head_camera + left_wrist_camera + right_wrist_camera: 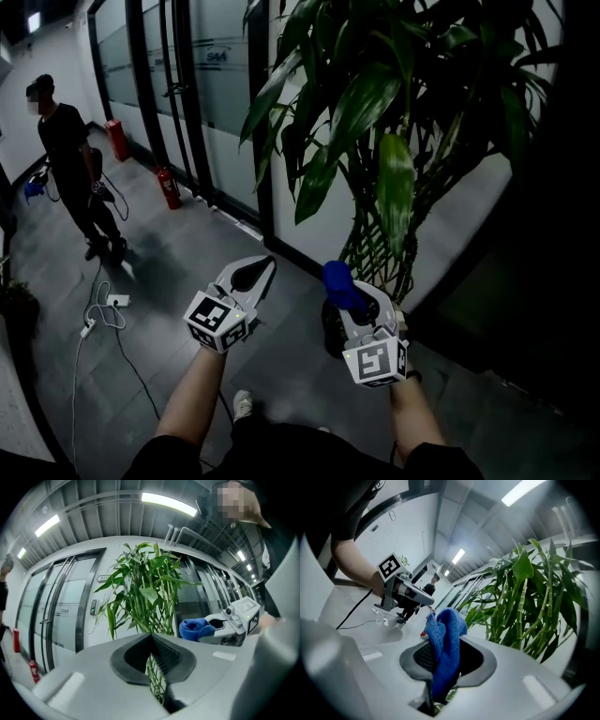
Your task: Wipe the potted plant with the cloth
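The frosted glass doors (pixel 202 84) in dark frames carry a strip of pale lettering that I cannot read. The only clear marks are the black-and-white square markers on my grippers' cubes. My left gripper (pixel 268 262) has its jaw tips pressed together with nothing between them, and through the slit below them I see only plant stalks. My right gripper (pixel 443 654) is pinching a bunched bright blue cloth (pixel 339 281), which sticks up past the jaw tips. The tall green potted plant (pixel 394 178), with latticed bamboo-like stalks and broad drooping leaves, stands ahead and to my right against a white wall. The cloth is low down near the stalks and under the leaves, but I cannot tell whether it touches them. A small wall keypad (pixel 93 607) with a green light sits left of the plant. Two red fire extinguishers (pixel 169 187) stand along the doors. A person in dark clothes (pixel 75 159) stands well off to the left on the grey tiled floor (pixel 159 272), and a white cable with a socket block (pixel 114 302) lies on the floor near my left arm.
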Available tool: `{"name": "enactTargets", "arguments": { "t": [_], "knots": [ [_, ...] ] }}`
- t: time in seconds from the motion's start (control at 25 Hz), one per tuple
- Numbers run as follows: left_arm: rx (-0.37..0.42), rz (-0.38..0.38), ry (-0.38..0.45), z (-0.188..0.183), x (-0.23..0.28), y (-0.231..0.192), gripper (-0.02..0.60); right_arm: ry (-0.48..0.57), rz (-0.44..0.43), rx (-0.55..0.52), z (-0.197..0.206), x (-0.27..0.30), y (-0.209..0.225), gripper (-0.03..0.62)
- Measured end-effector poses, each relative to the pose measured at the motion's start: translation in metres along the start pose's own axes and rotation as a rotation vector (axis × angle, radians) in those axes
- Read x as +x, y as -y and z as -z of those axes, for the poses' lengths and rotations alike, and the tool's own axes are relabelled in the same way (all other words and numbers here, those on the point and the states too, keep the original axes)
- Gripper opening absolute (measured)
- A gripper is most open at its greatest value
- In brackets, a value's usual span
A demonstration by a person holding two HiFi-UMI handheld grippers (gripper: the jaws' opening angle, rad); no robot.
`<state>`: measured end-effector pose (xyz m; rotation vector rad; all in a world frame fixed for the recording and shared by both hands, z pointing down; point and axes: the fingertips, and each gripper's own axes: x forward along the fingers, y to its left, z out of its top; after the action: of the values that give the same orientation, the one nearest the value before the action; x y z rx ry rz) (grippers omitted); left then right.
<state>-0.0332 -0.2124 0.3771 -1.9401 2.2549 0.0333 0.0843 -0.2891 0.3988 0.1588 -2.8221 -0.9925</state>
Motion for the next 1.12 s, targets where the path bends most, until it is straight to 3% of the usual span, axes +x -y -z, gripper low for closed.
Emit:
{"name": "enactTargets", "arguments": {
  "t": [0.16, 0.32, 0.56, 0.68, 0.84, 1.12],
  "knots": [
    [-0.004, 0.156, 0.035, 0.002, 0.024, -0.03, 0.006, -0.105, 0.14, 0.029, 0.003, 0.024, 0.008, 0.087],
    [-0.009, 0.285, 0.082, -0.002, 0.051, -0.057, 0.006, -0.141, 0.271, 0.083, -0.001, 0.05, 0.021, 0.087],
    [-0.015, 0.528, 0.124, -0.007, 0.1, -0.059, 0.006, -0.182, 0.537, 0.083, -0.014, 0.057, 0.06, 0.087],
    [-0.002, 0.633, 0.129, -0.014, 0.115, -0.051, 0.006, -0.185, 0.623, 0.048, -0.038, 0.057, 0.076, 0.087],
    [0.034, 0.695, 0.169, -0.032, 0.134, -0.042, 0.006, -0.188, 0.681, 0.005, -0.068, 0.055, 0.098, 0.087],
    [0.024, 0.662, 0.187, -0.06, 0.154, -0.038, 0.006, -0.195, 0.69, -0.12, -0.106, 0.066, 0.13, 0.087]
  ]
}}
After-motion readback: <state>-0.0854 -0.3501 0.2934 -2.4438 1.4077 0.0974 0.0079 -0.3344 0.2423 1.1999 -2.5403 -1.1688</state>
